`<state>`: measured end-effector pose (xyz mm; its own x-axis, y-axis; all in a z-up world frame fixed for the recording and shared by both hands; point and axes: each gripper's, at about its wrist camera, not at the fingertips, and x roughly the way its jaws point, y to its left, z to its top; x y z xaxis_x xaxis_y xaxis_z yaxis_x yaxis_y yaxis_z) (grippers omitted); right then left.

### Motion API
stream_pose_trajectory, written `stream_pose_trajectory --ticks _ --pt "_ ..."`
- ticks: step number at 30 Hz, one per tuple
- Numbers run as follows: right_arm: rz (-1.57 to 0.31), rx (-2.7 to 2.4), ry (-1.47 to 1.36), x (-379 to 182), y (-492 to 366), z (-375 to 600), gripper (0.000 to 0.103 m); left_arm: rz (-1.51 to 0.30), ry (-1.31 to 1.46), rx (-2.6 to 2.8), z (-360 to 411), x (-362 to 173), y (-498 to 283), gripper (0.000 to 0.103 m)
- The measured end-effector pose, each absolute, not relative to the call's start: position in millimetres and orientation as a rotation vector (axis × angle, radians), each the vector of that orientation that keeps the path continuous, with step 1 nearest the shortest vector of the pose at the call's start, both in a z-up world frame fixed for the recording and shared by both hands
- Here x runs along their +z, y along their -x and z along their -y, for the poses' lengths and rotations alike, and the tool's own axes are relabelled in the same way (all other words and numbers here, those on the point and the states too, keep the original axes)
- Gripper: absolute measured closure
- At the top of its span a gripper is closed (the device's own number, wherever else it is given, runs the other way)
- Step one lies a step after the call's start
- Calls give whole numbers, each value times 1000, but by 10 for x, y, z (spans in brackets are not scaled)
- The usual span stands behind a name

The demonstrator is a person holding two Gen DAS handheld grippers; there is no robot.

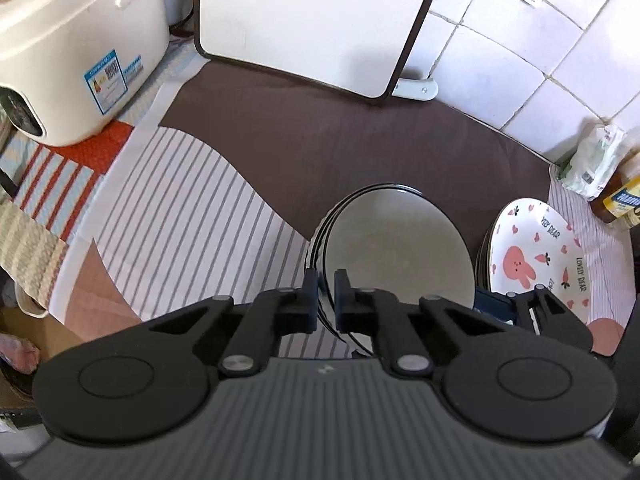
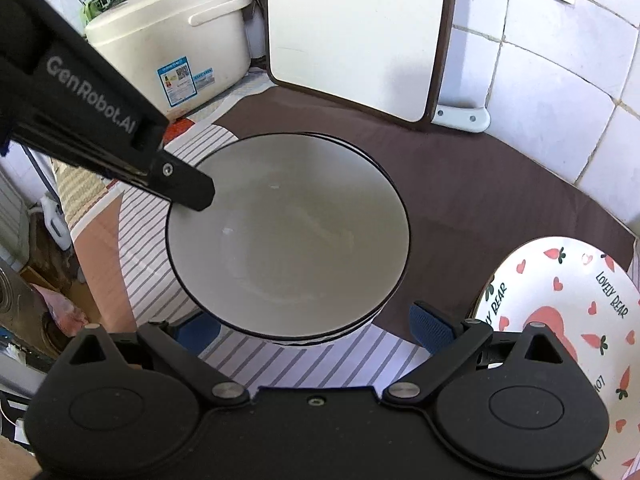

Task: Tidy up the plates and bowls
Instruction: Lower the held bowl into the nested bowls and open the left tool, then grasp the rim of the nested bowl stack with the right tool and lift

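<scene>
A stack of white bowls (image 1: 396,248) (image 2: 288,236) with thin black rims stands on the patterned tablecloth (image 1: 180,220). My left gripper (image 1: 326,292) is shut on the top bowl's left rim, one finger inside and one outside. In the right wrist view it (image 2: 192,196) reaches in from the upper left. My right gripper (image 2: 316,332) stands open on the near side of the bowls, with its blue pads (image 2: 432,328) wide apart and clear of them. To the right, a white plate with pink rabbit and heart prints (image 1: 536,256) (image 2: 560,320) tops a plate pile.
A white rice cooker (image 1: 72,52) (image 2: 172,40) sits at the back left. A white board (image 1: 312,20) leans against the tiled wall behind the bowls. A plastic bag (image 1: 592,160) and a yellow-labelled bottle (image 1: 620,196) stand at the far right.
</scene>
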<state>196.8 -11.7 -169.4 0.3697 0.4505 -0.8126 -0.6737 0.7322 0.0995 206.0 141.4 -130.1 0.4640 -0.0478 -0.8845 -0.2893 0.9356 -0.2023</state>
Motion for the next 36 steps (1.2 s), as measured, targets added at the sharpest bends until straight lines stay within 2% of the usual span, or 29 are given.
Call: stream_pose_trajectory --ticks 7,12,14,16,21,25,28,31,36 --pt "-900 725 304 -1619 -1876 100 2 -1066 355 158 -1385 -1343 -2013 97" --pt "-856 729 270 -1505 -1728 227 2 -1025 402 129 -1420 -1244 -1920 92" --pt "-804 741 235 -1473 -1609 334 2 -962 418 103 -1448 -1216 -1835 76" --pt "-740 748 176 -1503 -1463 464 2 -916 438 80 -1478 -1241 -1734 65" --pt "-727 698 87 -1769 -1298 560 2 -905 451 42 -1526 -1318 -1596 62" --pt "-731 676 107 -1989 -1299 451 2 -889 442 3 -1567 -1352 -1573 51" --pt "-696 625 141 -2121 -1304 356 4 -949 441 4 -1615 -1488 -1679 46" --pt "-640 592 246 -2207 -1306 189 6 -1017 488 -21 -1702 -1665 -1819 45" --pt "-651 590 215 -2294 -1445 64 5 -1041 489 -89 -1722 -1727 -2012 45"
